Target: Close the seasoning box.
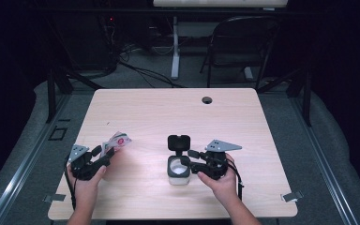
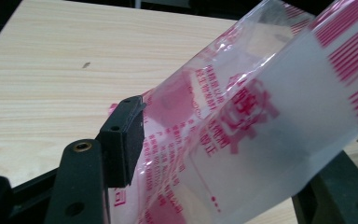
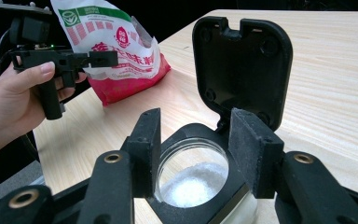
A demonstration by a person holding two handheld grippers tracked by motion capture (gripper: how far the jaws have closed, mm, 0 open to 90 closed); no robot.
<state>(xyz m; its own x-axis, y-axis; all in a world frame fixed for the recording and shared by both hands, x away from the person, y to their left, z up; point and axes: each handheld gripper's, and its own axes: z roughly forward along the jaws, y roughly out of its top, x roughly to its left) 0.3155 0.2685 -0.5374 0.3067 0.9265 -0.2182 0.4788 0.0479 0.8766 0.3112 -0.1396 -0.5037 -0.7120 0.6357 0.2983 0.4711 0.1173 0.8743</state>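
A clear plastic bag point(image 1: 118, 140) with red print and a red bottom stands tilted on the table at the left. It lies between the jaws of my left gripper point(image 1: 104, 154), which stand wide; in the left gripper view the bag point(image 2: 261, 116) crosses the gap of the left gripper point(image 2: 237, 135), with one pad point(image 2: 127, 140) at its edge. A clear jar point(image 1: 178, 171) with a black collar holds white granules point(image 3: 193, 184), and its black hinged lid point(image 3: 242, 70) stands open. My right gripper point(image 3: 196, 149) hovers open just above the jar's mouth, its jaws either side of the opening.
The light wooden table point(image 1: 168, 112) has a cable hole point(image 1: 207, 100) near its far edge. A dark chair point(image 1: 243, 42) and a white desk leg point(image 1: 175, 51) stand beyond it. Metal clips point(image 1: 291, 196) sit at the front corners.
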